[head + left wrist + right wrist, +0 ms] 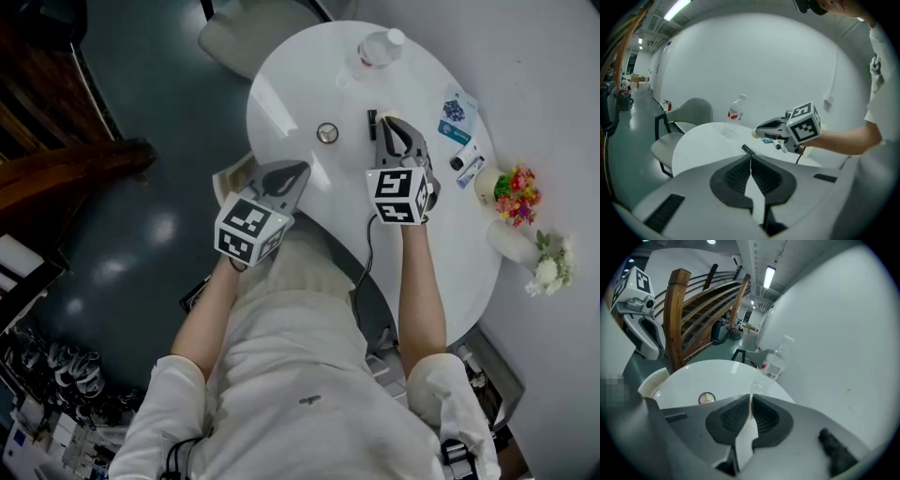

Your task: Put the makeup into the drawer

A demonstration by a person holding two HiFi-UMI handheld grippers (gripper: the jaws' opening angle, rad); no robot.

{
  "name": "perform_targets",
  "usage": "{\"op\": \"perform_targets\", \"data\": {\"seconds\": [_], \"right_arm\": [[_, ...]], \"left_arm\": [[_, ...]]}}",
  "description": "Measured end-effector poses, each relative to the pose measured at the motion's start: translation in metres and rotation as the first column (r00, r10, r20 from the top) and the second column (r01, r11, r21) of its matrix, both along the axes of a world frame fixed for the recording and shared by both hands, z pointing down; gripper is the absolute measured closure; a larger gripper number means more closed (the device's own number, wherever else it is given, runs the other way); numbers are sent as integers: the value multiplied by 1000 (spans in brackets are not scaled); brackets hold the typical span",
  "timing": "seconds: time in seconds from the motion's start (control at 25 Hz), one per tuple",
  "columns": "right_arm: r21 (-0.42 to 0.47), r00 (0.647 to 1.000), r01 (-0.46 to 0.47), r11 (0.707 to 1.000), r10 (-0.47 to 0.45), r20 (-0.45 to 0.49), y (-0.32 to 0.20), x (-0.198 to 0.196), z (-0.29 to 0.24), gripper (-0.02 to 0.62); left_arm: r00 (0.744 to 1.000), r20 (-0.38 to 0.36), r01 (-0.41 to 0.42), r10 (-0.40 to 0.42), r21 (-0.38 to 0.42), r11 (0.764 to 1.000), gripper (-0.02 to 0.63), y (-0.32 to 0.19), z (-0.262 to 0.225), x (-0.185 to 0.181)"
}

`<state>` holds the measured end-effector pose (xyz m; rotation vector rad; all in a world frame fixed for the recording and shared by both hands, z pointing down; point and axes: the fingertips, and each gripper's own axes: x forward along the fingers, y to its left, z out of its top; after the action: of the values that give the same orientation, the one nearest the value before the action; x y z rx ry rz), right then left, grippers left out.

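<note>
Your left gripper (pixel 298 172) hangs just off the near edge of the white table (pixel 281 103), its jaws together with nothing between them. I cannot clearly make out the drawer in any view, so locate it before you carry anything over. Next on the tabletop lies the round compact (pixel 326 132), flat and alone, well apart from both grippers. Judge it light, hard and smooth, likely slippery, with a hinged lid that could crack or spring open. Take it across its rim from the side, squeezing gently. Just to its right lies the dark stick (pixel 372 124), slim and stiff. It will probably roll, so pinch it across the middle rather than at an end. Right beside that, your right gripper (pixel 750 401) is raised over the table with its jaws closed on a pale piece (pixel 753 134). This looks like a small cream makeup item, though only a sliver shows between the pads, so I won't say what kind. It seems very light and may be soft, so a firm, even pinch should do. Behind stands a water bottle (pixel 378 47) with a red label I cannot read. Farther right lie blue-and-white packets (pixel 457 112) whose print is too small to read, then a small bunch of flowers (pixel 518 195) by the wall.
</note>
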<state>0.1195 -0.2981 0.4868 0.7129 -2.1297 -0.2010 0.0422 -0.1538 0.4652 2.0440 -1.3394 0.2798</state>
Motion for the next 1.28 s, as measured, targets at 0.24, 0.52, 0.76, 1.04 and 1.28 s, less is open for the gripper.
{"op": "perform_targets", "data": {"seconds": [0.24,0.52,0.76,1.04,1.28], "right_arm": [[1,998,39,999,-39,57,74,-50,-28,566],[-68,993,68,995,-62,96,162,-103,-27,566],[-111,990,72,991,-58,128,230,-127,-14,566],[-144,987,98,985,-77,141,283,-142,11,565],[-199,984,137,970,-111,139,308,-154,57,565]], "left_arm": [[1000,-15,17,-17,19,1000,594,42,2,-43],[998,-10,54,-54,25,998,594,94,16,-102],[1000,-7,20,-20,33,999,594,127,26,-121],[999,12,-37,37,22,999,594,153,50,-129],[1000,13,-23,23,-8,1000,594,165,77,-139]]}}
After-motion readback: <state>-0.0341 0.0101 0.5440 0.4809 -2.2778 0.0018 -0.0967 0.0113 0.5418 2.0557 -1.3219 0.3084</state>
